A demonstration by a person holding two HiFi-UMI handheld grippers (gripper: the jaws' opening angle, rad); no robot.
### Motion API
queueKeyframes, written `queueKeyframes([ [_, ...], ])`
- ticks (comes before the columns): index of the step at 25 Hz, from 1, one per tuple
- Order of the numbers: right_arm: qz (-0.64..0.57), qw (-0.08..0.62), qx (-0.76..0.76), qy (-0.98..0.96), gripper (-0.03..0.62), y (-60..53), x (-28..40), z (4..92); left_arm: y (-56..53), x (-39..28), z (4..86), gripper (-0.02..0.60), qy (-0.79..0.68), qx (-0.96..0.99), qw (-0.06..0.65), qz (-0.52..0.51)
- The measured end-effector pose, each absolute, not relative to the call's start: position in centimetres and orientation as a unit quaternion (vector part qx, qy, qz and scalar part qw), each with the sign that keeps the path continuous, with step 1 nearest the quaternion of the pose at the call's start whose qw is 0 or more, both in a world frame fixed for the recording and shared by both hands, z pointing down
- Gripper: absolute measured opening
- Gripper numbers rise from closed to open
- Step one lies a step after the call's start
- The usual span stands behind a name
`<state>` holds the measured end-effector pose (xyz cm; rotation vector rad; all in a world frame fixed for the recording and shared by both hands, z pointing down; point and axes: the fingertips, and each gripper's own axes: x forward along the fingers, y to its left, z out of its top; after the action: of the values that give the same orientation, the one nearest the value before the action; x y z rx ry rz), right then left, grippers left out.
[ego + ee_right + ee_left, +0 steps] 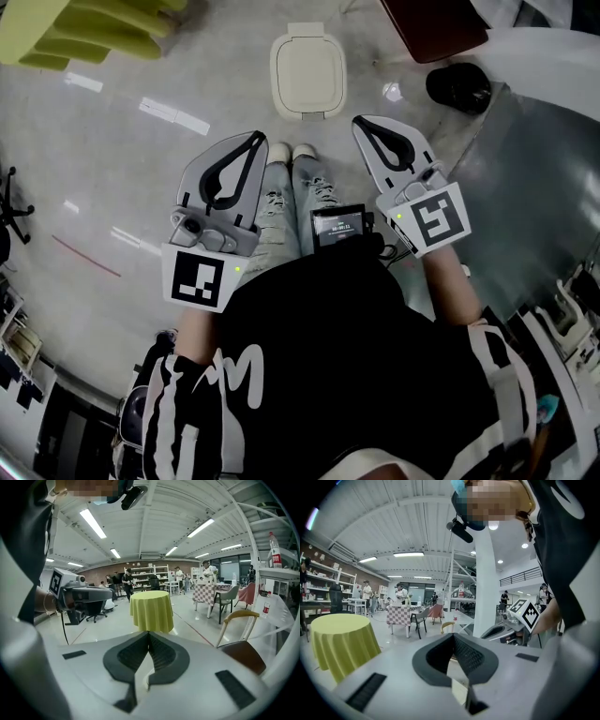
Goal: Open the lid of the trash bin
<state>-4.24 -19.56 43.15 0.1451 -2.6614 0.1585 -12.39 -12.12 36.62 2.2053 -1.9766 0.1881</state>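
The trash bin (pixel 307 75) stands on the floor ahead of the person's shoes, a cream box with rounded corners whose lid lies flat and closed. My left gripper (pixel 259 137) is held at waist height, short of the bin and to its left, its jaws shut on nothing. At the same height, short of the bin and to its right, my right gripper (pixel 358 122) is also shut and empty. Both gripper views point level across the hall and miss the bin. The left gripper (pixel 453 635) and the right gripper (pixel 148 633) show their pads closed together.
A table with a yellow-green cloth (pixel 84 28) stands far left. A dark red chair seat (pixel 436 23) and a black round object (pixel 457 89) lie far right. A grey metal sheet (pixel 525 187) covers the floor at the right. A small screen device (pixel 339 225) hangs at the person's chest.
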Motion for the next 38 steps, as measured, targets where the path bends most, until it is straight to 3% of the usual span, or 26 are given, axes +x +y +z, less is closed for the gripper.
queueKeyframes([
  [38,0.099,0.303,-0.005,-0.948,0.011,-17.7,-6.4,59.0,-11.8,-12.3,45.1,0.007,-0.66,0.74,0.119,0.055],
])
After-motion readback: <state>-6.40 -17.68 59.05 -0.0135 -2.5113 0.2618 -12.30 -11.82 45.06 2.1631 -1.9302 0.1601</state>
